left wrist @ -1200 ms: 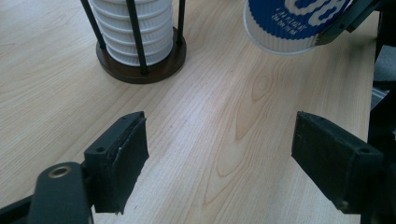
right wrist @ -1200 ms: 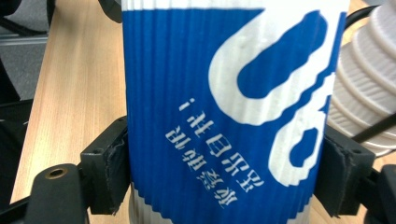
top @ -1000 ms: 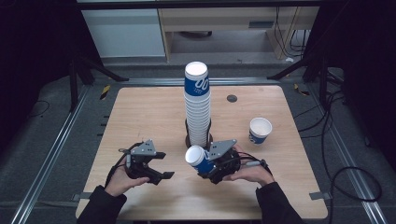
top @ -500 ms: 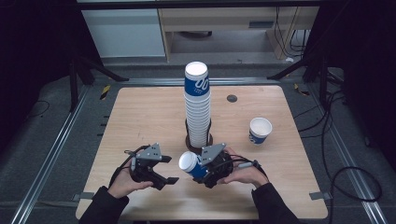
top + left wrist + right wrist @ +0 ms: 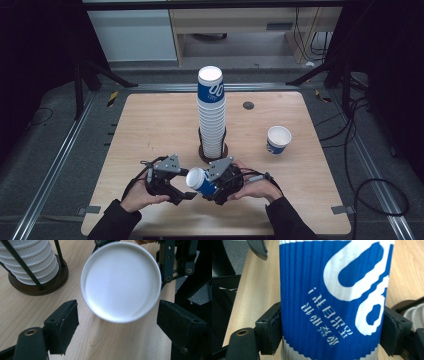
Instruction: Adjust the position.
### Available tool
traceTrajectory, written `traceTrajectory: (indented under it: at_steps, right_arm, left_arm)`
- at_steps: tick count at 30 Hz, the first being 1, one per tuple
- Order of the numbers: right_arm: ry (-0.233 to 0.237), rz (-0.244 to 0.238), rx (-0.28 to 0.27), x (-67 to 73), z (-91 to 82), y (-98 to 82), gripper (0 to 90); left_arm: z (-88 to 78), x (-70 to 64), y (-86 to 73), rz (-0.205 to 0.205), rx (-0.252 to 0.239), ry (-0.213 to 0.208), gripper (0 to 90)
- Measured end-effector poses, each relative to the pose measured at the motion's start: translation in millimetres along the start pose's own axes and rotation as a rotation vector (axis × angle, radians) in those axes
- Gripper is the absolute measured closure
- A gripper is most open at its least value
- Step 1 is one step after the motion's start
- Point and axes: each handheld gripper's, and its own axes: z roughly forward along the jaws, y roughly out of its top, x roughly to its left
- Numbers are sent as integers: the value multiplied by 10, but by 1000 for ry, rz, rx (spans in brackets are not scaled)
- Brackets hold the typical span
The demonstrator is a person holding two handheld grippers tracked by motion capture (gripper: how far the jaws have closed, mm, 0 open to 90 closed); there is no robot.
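**cupstacker_99:** Status check: the blue paper cup (image 5: 201, 181) is lying on its side in my right tongs (image 5: 212, 186), up off the surface near the front edge, about the middle. The pads are clamped on the ribbed sleeve (image 5: 332, 297) from both sides, and the white open mouth (image 5: 121, 281) points straight at my left tongs (image 5: 184, 192). Those are wide open with nothing in them, and the cup's rim sits between the two jaws without touching either one.

**benchlurker:** So a handoff? What's around it?

**cupstacker_99:** Looks like it to me. Just behind the cup is the tall stack of cups (image 5: 212, 115) in its wire holder on the round base (image 5: 213, 152). Over toward the right edge there's one loose cup (image 5: 278, 139) standing upright, well apart from everything.

**benchlurker:** What could go wrong?

**cupstacker_99:** My guess: paper crushes easily, so if the left tongs squeeze at the rim, the mouth could fold oval and pop out. If the right tongs let go before the left really bite, the cup drops and rolls. Also, the stack is close behind, so a swing back could clip the holder.
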Motion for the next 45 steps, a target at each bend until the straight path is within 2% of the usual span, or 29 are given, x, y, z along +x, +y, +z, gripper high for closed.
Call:
traceTrajectory:
  at_steps: [6,18,23,28,32,36,40,43,45]
  right_arm:
    - [18,-13,15,47,66,31,200]
    - [29,-69,69,115,166,70,201]
    - [36,-79,71,128,169,82,201]
    - [34,-85,73,129,173,82,199]
    - [31,-80,65,125,162,83,188]
    - [33,-54,23,108,141,83,139]
    - [35,-35,-12,82,69,84,96]
    - [19,-30,-36,42,4,78,81]
    - [7,-8,-58,18,-58,67,72]
  left_arm:
    - [43,-13,10,3,20,-13,169]
    - [147,-52,11,19,71,-36,197]
    - [150,-51,5,12,69,-34,250]
    - [148,-48,2,10,68,-37,255]
    - [129,-33,2,0,59,-45,257]
    - [104,-22,-1,-5,44,-42,258]
    - [60,-10,0,-7,25,-27,259]
    - [4,17,-9,-14,11,-18,259]
    - [-37,48,-20,-23,-1,-6,259]
